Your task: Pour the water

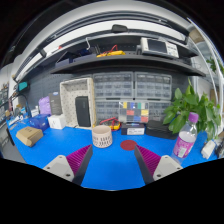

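- gripper (pixel 111 160) wide, empty, bottom centre.
- swing right to the bottle (pixel 186 136) at lower right; grip mid-body, keep it upright.
- cup (pixel 102 135) sits centre on the table (pixel 60 140).

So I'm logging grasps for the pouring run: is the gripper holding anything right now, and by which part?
Nothing is held. The gripper is open, with only bare blue table between its fingers. The bottle and cup stand untouched beyond them.
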Demonstrator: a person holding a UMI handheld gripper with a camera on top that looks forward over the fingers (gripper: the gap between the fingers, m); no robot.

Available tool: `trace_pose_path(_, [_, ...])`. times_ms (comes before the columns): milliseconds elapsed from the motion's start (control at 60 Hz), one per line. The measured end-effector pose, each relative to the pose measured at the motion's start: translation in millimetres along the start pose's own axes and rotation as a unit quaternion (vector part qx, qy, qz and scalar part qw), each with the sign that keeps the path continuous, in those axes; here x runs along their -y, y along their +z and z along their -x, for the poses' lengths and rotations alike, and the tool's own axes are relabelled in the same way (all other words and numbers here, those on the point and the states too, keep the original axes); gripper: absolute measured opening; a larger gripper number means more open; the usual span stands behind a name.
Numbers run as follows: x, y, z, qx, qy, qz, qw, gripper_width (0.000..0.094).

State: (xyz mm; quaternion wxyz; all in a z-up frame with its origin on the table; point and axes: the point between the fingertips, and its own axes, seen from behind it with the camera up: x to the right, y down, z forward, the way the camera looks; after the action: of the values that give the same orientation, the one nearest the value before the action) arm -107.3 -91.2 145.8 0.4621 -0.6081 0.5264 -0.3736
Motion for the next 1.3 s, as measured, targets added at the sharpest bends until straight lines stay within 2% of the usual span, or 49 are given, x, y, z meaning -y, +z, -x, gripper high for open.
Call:
trace_pose_path(217, [-34, -29, -44, -0.004, 0.024, -0.028, 0.999, 0.0873])
trace_pose_path(350, [-67, -51, -103, -0.055, 0.029, -0.029, 0.998, 0.0872])
trace_pose_path(483, [-78, -57, -158, -0.105, 0.043, -0.045, 0.992, 0.0861])
trace_pose_path(633, [-62, -38, -202, -0.132, 0.036, -0.070, 0.988, 0.0861])
trace_pose_path(883, [-17, 9, -225, -0.120, 0.006, -0.108, 0.987, 0.0854])
trace_pose_path(933, [-14, 15, -227, -0.121, 0.003, -0.108, 0.987, 0.0822])
trace_pose_path(1117, [-14, 30, -226, -0.125, -0.009, -0.110, 0.986, 0.0540])
trace_pose_path(1183, [-13, 31, -226, -0.125, -0.008, -0.115, 0.985, 0.0515])
trace_pose_path(1300, [-12, 30, -226, -0.125, -0.011, -0.117, 0.985, 0.0418])
